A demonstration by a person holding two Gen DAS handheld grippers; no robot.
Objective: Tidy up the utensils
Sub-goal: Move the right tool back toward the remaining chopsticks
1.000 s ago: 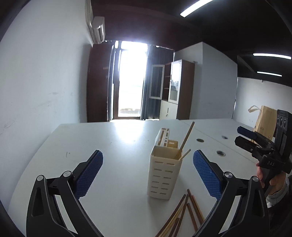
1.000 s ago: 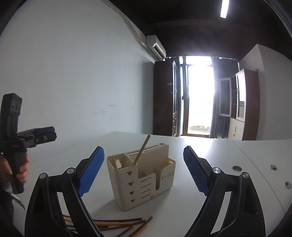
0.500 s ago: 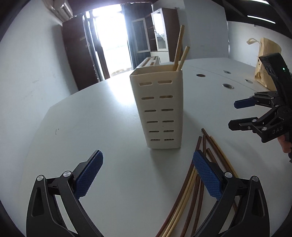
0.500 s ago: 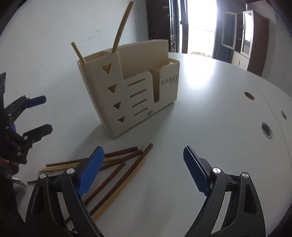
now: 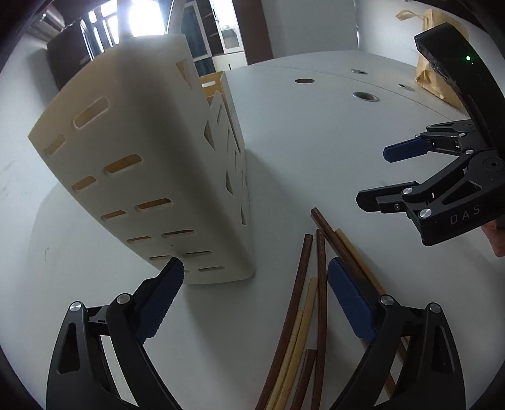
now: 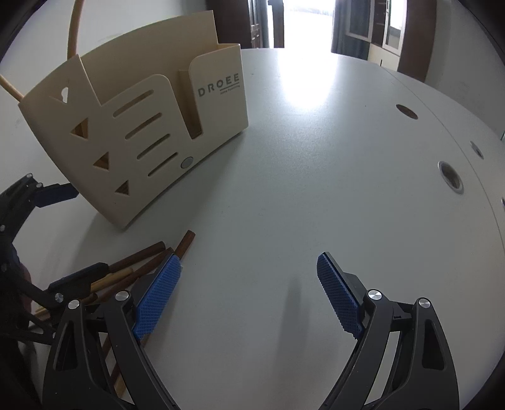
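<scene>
A cream utensil holder (image 5: pixel 148 176) marked DROEE stands on the white table; it also shows in the right wrist view (image 6: pixel 135 132), with two light chopsticks (image 6: pixel 74 28) in its left compartment. Several brown and light chopsticks (image 5: pixel 311 299) lie loose on the table beside it, and show in the right wrist view (image 6: pixel 135 268). My left gripper (image 5: pixel 255 277) is open, low over the table, between the holder's base and the chopsticks. My right gripper (image 6: pixel 249 268) is open and empty, its left finger beside the chopstick ends. It shows open in the left wrist view (image 5: pixel 375 176).
The table (image 6: pixel 315 157) has round cable holes (image 6: pixel 451 175) at the right. A brown paper bag (image 5: pixel 432 72) stands at the far right edge. A cabinet and a bright doorway are beyond the table.
Both grippers have dropped down and moved in close to the holder and the loose chopsticks. Both stay open.
</scene>
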